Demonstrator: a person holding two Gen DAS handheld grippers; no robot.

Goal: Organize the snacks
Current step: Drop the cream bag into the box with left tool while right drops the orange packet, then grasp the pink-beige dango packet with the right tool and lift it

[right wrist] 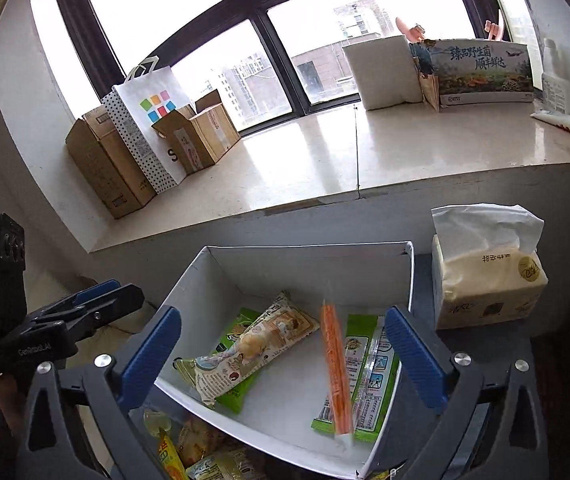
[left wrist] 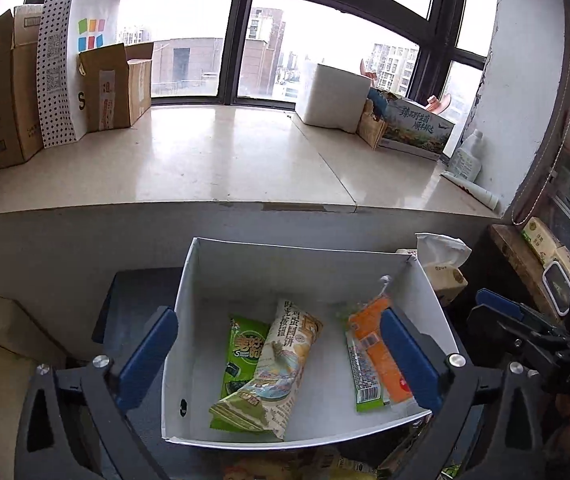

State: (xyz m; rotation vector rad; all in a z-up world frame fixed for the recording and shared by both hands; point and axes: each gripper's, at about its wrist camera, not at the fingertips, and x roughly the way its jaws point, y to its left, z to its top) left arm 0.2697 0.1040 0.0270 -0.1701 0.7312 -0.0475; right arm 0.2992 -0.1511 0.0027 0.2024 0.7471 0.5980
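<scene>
- Both my grippers, left (left wrist: 281, 356) and right (right wrist: 283, 356), stand spread wide with nothing pinched, over the white box (left wrist: 245, 268).
- Four packs lie in the box, lower centre of both views: biscuit pack (left wrist: 285, 364) across the green pack (left wrist: 243, 352), orange pack (left wrist: 381, 356) beside the right wall.
- I judge a drop step done; next I need another snack from the pile (right wrist: 201, 456) at the bottom edge.
- In the right view the orange pack's long axis runs top to bottom; the biscuit pack slants toward upper right.
</scene>
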